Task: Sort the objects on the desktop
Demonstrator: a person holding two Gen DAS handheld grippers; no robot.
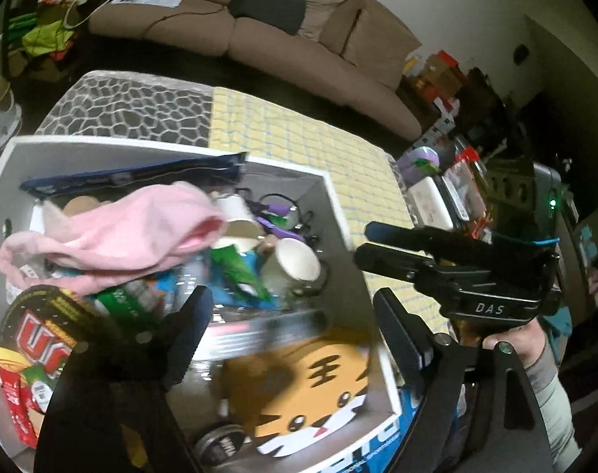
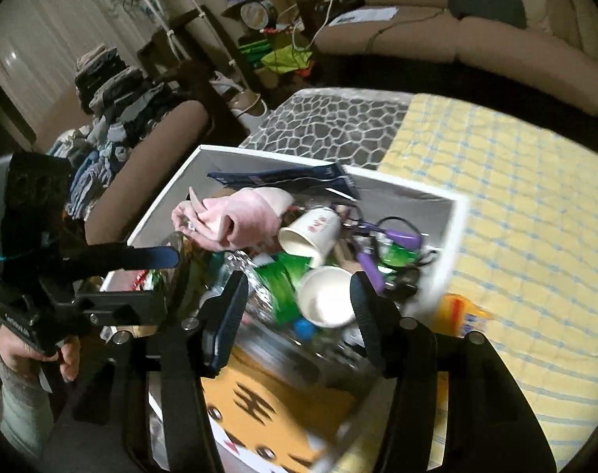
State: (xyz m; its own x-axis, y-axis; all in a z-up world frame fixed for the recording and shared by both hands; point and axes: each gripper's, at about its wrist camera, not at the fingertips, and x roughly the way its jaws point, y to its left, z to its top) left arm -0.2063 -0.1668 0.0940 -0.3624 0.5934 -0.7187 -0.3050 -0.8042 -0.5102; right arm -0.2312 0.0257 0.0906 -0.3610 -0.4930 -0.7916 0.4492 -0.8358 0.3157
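Note:
A white box (image 1: 334,197) (image 2: 452,213) on the table is full of mixed objects: a pink cloth (image 1: 113,236) (image 2: 239,216), white paper cups (image 1: 299,264) (image 2: 326,295), an orange tiger-face item (image 1: 314,390) (image 2: 267,414), green packets (image 1: 239,276) (image 2: 283,287), a purple cable (image 2: 397,236), a dark blue pouch (image 1: 141,177) and a red-labelled can (image 1: 38,331). My left gripper (image 1: 291,311) is open and empty above the box. My right gripper (image 2: 299,287) is open and empty above the paper cups. It also shows in the left wrist view (image 1: 385,252), beside the box.
The table has a yellow checked cloth (image 1: 299,134) (image 2: 515,216) and a grey stone-pattern mat (image 1: 133,106) (image 2: 330,122). A beige sofa (image 1: 259,31) stands behind. Boxes and a white case (image 1: 433,197) crowd the table's right end. Stacked clothes (image 2: 113,118) lie at left.

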